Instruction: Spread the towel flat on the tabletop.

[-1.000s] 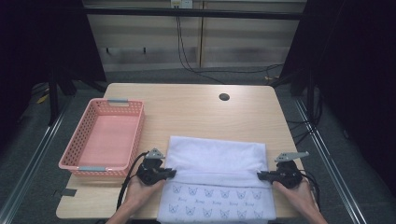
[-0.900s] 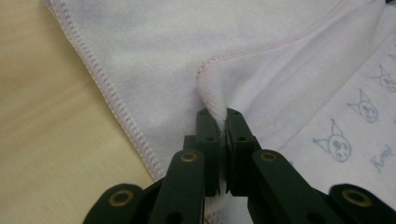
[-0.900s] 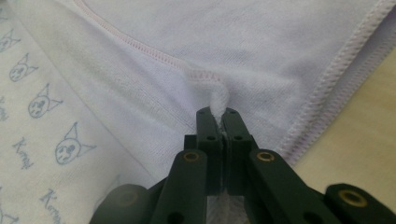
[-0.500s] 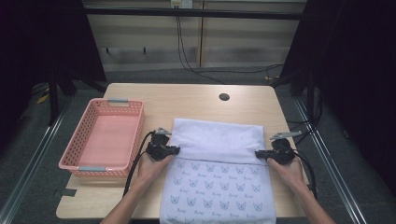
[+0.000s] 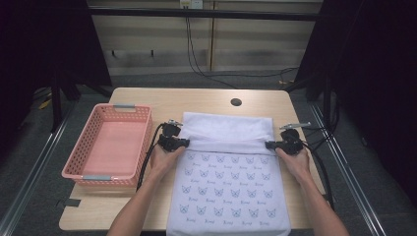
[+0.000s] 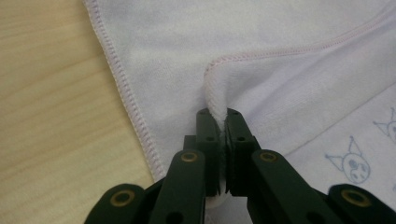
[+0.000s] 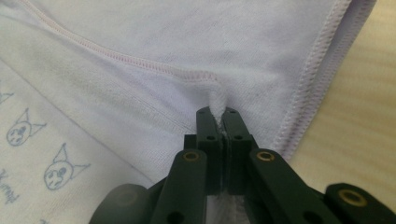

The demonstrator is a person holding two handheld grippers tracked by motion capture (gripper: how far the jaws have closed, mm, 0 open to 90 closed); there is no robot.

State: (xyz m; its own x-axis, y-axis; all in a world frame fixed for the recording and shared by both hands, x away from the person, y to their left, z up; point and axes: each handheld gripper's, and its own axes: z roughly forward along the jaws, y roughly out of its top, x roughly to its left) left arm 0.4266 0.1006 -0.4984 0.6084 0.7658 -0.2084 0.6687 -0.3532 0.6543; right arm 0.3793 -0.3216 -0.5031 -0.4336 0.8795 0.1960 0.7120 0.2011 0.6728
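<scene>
White towel (image 5: 228, 187) lay flat on table (image 5: 206, 98), beside basket (image 5: 105, 147) | left gripper (image 6: 217, 116) and right gripper (image 7: 216, 114) each pinched a hemmed corner | soft, light, floppy; corners judged best hold.

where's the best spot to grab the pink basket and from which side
Take the basket by the grey handle on its near short rim, coming from above on the person's side. The rim stands up free there, with bare table in front, so fingers can close over it.
</scene>
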